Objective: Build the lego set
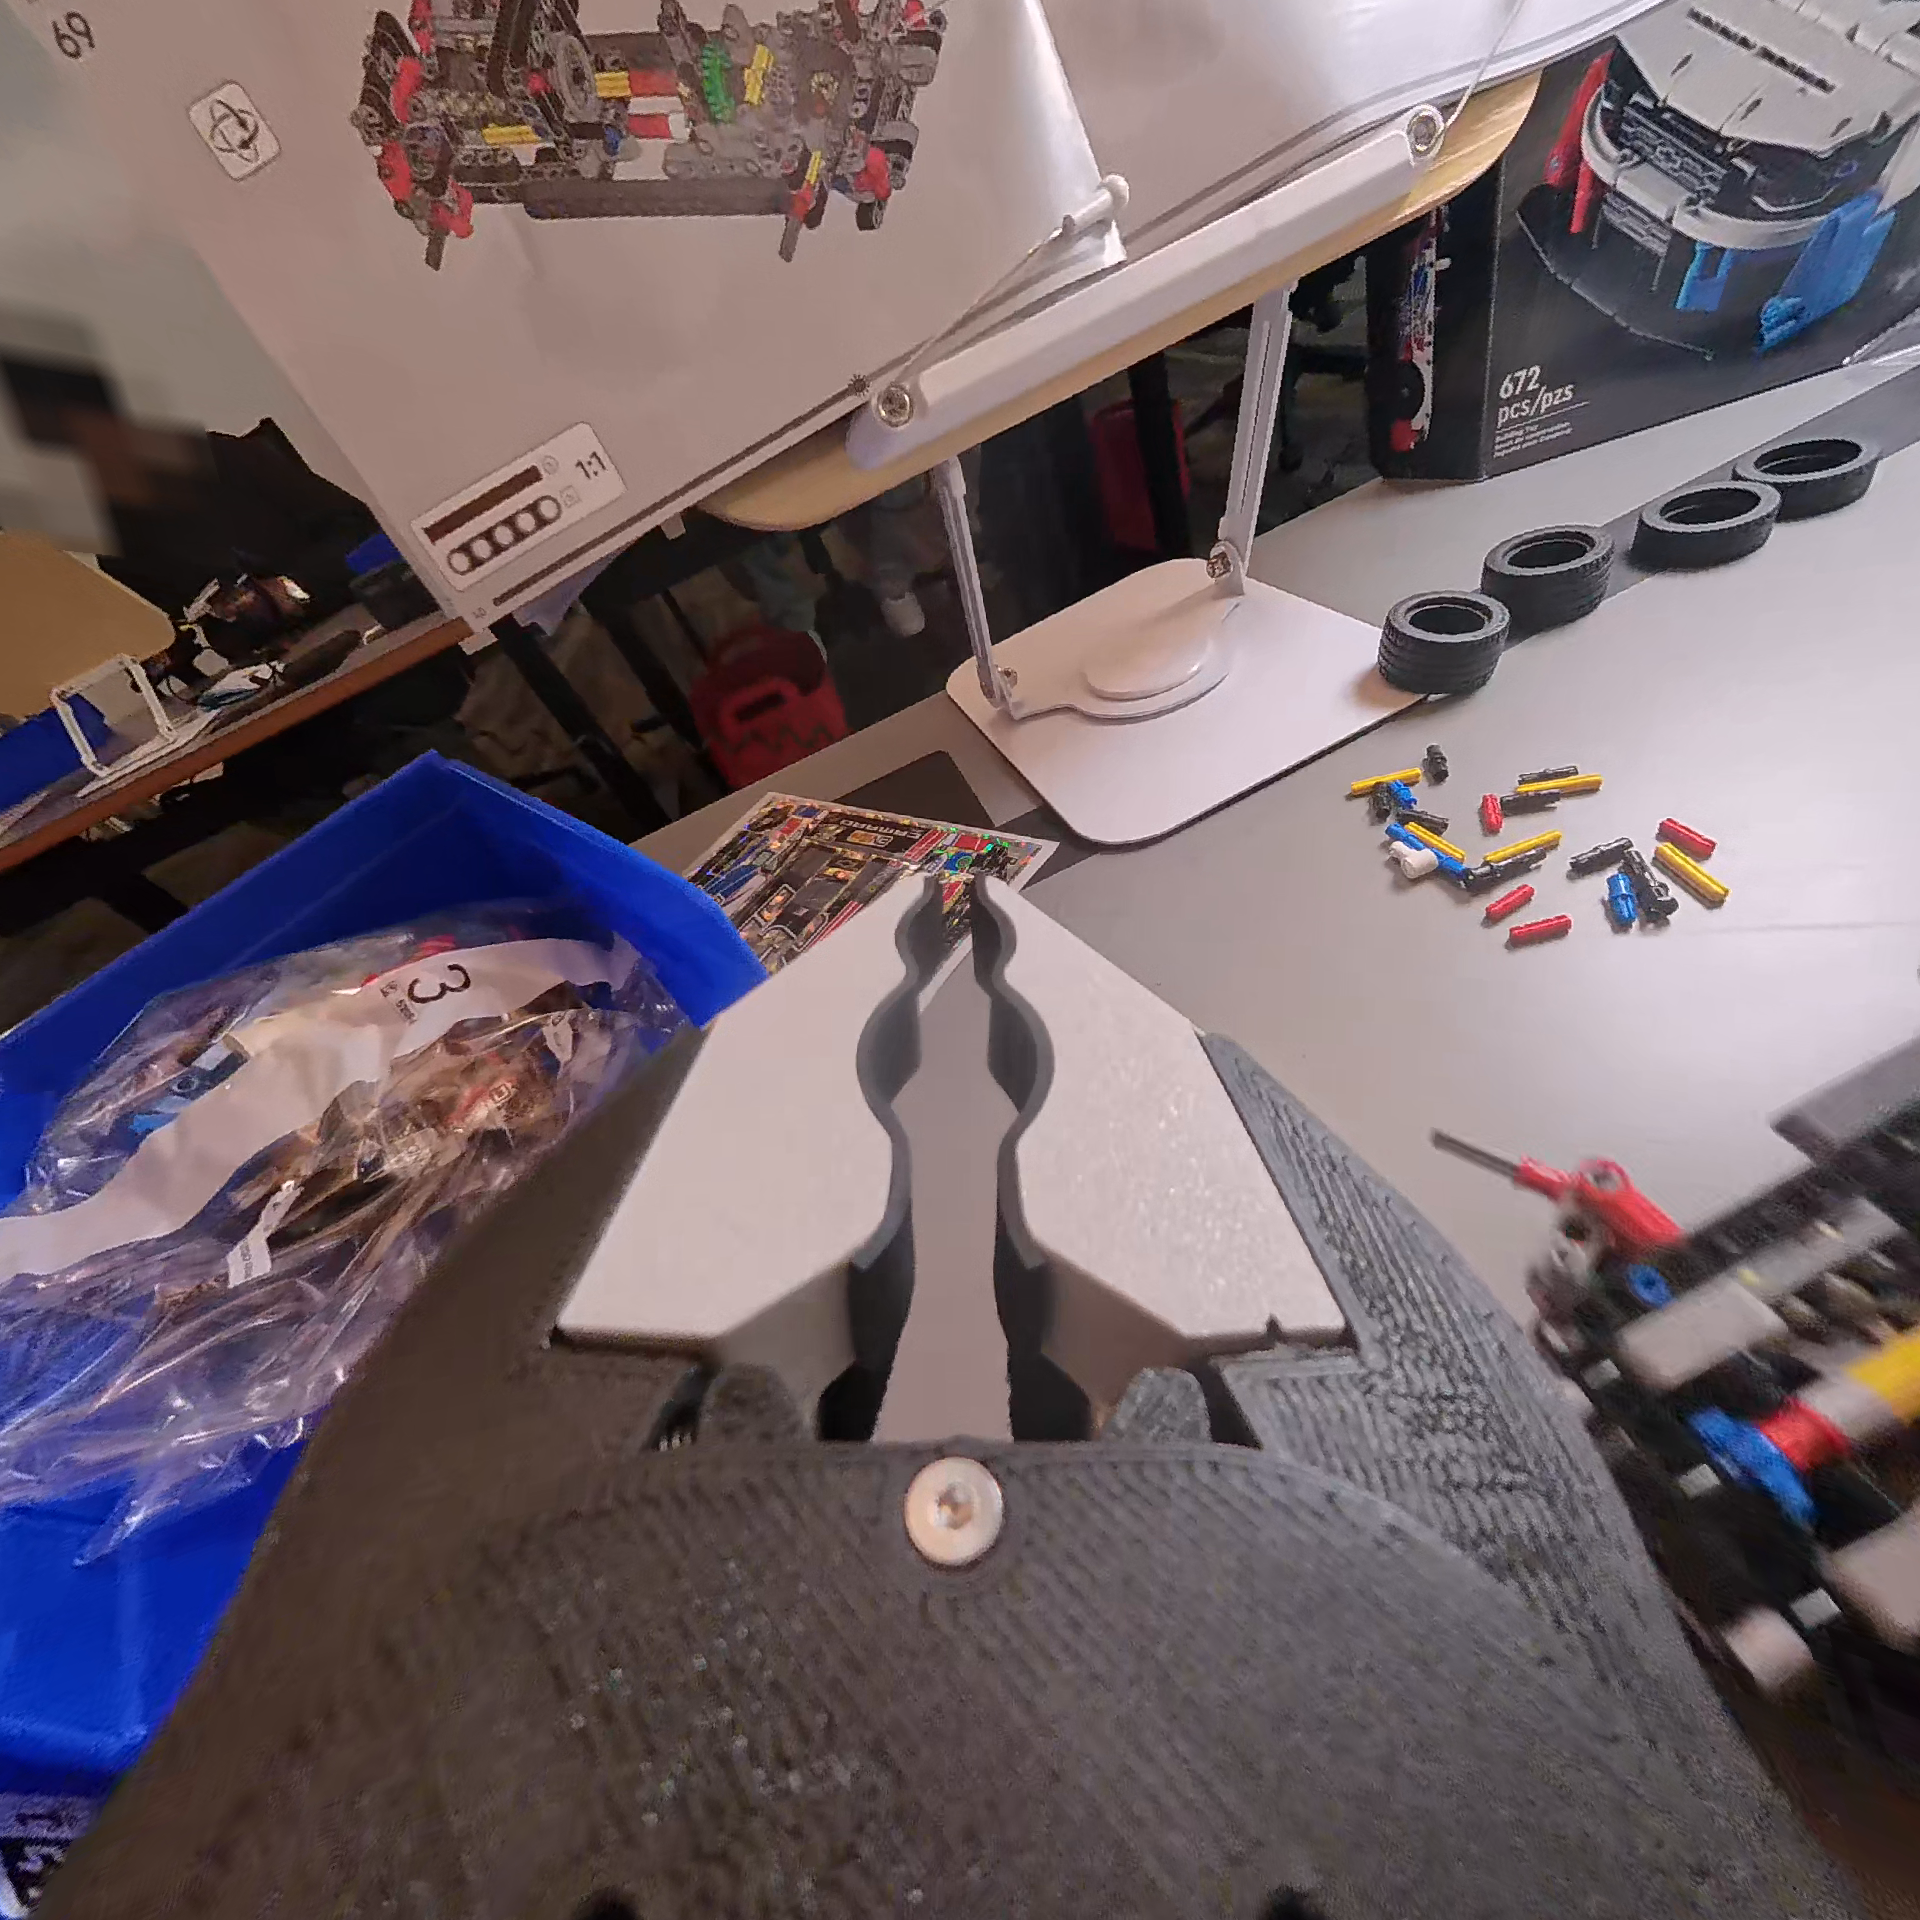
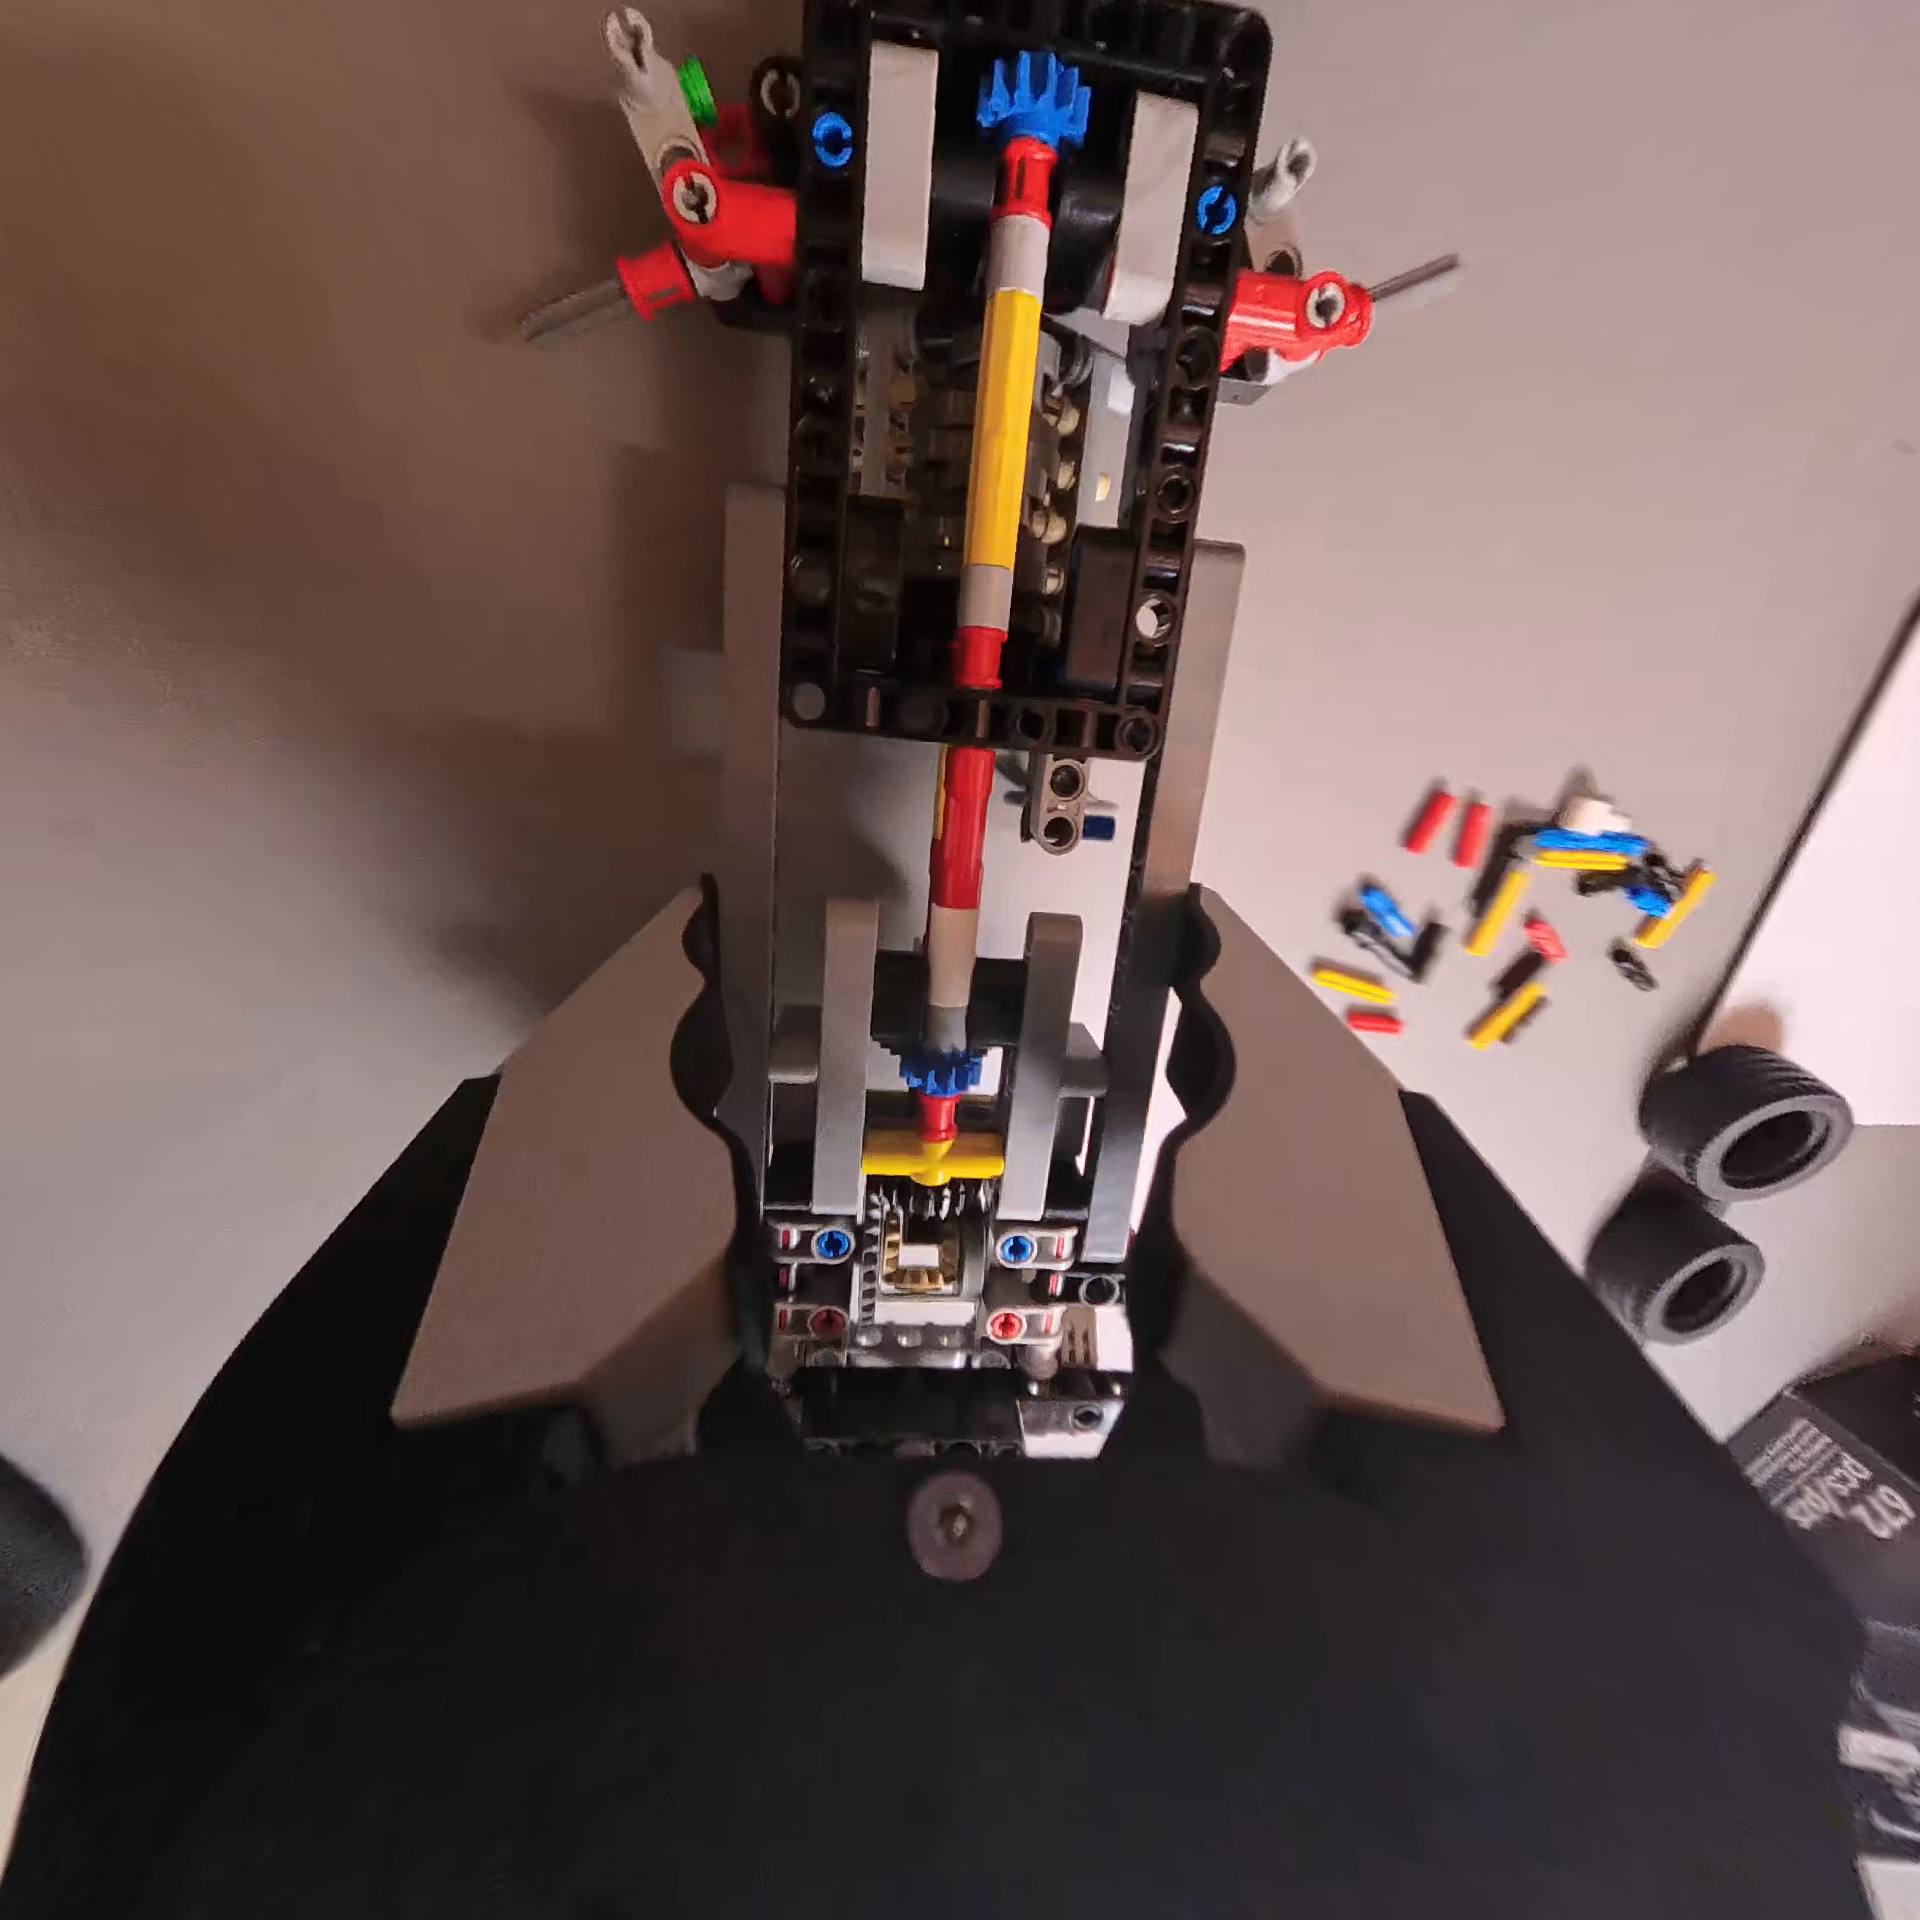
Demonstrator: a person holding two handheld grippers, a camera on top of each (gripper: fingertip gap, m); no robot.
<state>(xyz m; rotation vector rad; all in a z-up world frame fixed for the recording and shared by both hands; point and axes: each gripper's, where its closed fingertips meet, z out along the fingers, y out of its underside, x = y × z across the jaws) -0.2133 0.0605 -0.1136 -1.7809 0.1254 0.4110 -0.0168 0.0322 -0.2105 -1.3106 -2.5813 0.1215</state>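
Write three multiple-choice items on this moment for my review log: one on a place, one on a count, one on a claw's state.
1. Where does the numbered parts bag lie?
A. in the blue bin
B. on the white stand base
C. on the set's box

2. How many loose black tyres stand in a row in the left wrist view?
A. two
B. four
C. six

3. How does the right claw stand?
A. wide open, empty
B. closed on the chassis
C. closed on a tyre

Answers: 1 A, the blue walls surround the bag; 2 B, four tyres line up beside the stand; 3 B, both fingers press the chassis's sides.
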